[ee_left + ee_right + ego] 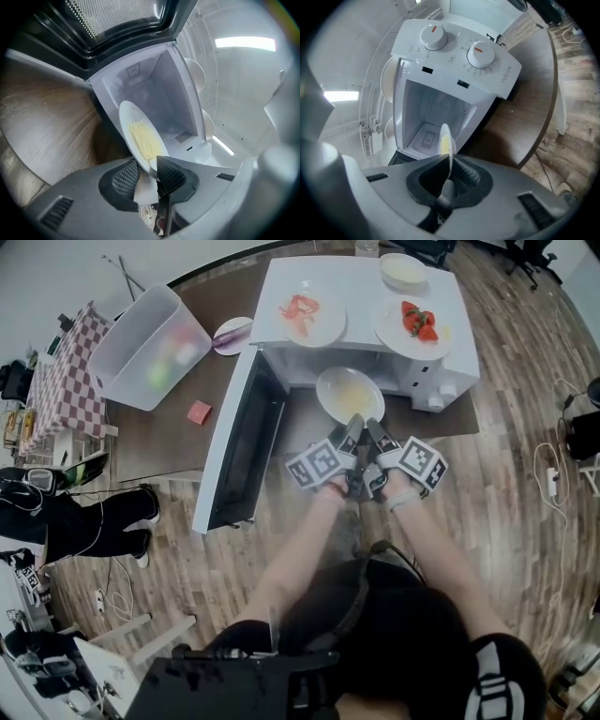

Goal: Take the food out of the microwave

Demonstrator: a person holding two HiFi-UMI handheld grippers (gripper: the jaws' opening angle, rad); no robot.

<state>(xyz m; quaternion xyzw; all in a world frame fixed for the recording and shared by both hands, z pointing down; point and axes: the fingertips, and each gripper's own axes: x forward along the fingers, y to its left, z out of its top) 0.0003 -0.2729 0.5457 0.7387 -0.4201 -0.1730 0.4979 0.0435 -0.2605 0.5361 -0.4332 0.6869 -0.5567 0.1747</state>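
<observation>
A white plate of pale yellow noodles (350, 393) hangs just in front of the open microwave (431, 371), held by its near rim. My left gripper (352, 429) and right gripper (378, 432) sit side by side on that rim. In the left gripper view the plate (140, 136) tilts toward the empty cavity (154, 93), and its rim fills the gap between the left gripper's (149, 176) pads. In the right gripper view the plate (446, 140) shows edge-on, pinched by the right gripper (449, 177). The microwave's door (246, 442) swings wide to the left.
On top of the microwave stand two plates with red food (312, 315) (412, 322) and a white bowl (403, 270). A clear plastic bin (150, 348), a small dish (232, 334) and a pink block (199, 412) lie on the brown table to the left.
</observation>
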